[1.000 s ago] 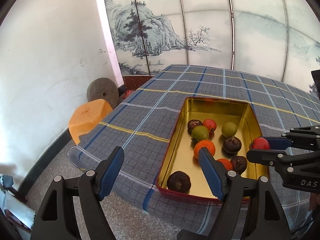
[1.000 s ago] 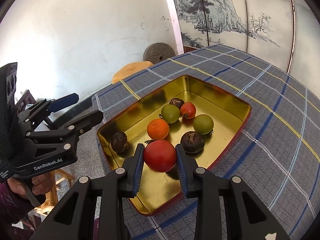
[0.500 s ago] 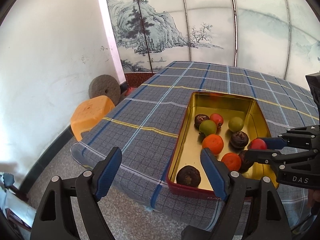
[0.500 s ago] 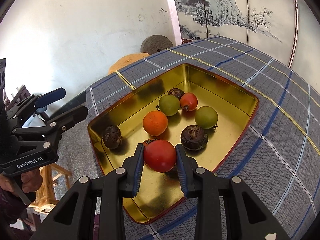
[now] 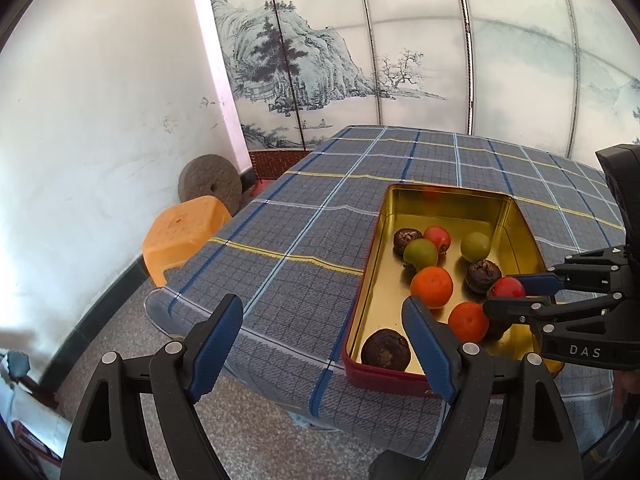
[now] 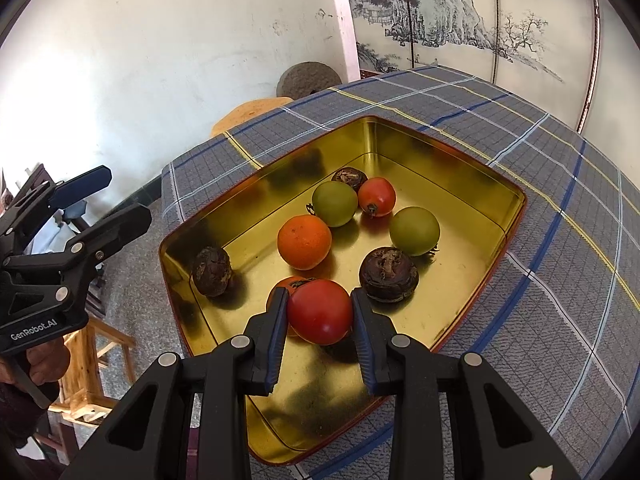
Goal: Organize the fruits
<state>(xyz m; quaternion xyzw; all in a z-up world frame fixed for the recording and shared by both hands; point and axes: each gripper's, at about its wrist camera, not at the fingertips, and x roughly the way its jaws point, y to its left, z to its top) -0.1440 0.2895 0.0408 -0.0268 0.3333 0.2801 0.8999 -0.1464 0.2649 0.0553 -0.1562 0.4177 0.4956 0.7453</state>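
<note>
The right gripper point(image 6: 320, 312) clamps a smooth, likely soft red tomato point(image 6: 320, 312) across its middle above the gold tin point(image 6: 460, 304), while the left gripper point(image 5: 322, 338) hangs agape beside it.

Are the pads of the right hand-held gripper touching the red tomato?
Touching. In the right wrist view, both blue pads of the right hand-held gripper press against the red tomato, with no gap on either side.
</note>
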